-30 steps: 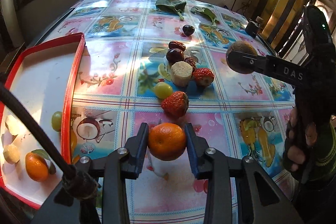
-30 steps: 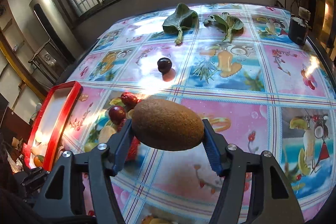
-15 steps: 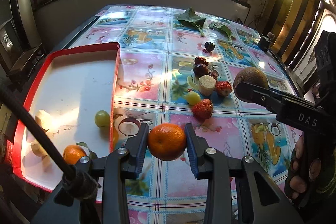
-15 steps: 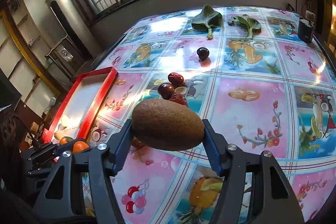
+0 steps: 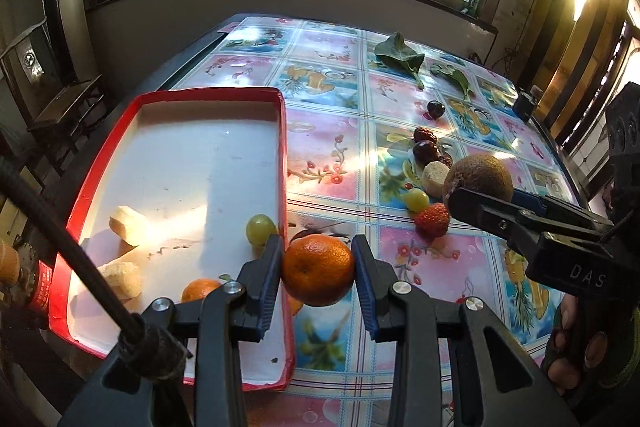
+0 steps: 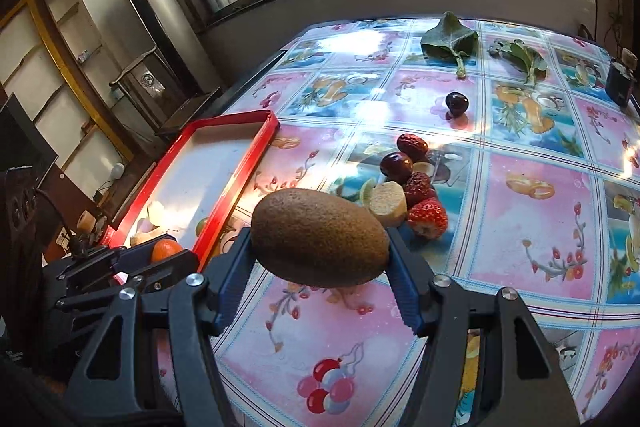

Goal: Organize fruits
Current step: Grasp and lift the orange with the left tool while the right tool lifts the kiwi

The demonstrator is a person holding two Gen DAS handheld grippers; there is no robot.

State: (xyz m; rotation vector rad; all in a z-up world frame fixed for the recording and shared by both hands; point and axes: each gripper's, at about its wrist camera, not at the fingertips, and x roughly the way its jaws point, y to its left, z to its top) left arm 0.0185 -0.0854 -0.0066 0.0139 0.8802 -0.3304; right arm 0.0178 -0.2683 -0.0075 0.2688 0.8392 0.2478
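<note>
The left gripper [image 5: 318, 269] is clamping an orange [image 5: 319, 269] above the right rim of the red tray [image 5: 283, 147]. The right gripper [image 6: 320, 239] is gripping a kiwi [image 6: 320, 237] over the desk [image 6: 532, 227].

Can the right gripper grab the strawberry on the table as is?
Probably not. The right gripper is shut on a kiwi, so nothing else fits between its fingers. The strawberry lies uncovered just ahead, beside the banana piece.

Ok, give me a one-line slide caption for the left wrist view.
Left gripper carries an orange over the red tray's rim while the right gripper holds a kiwi.
</note>
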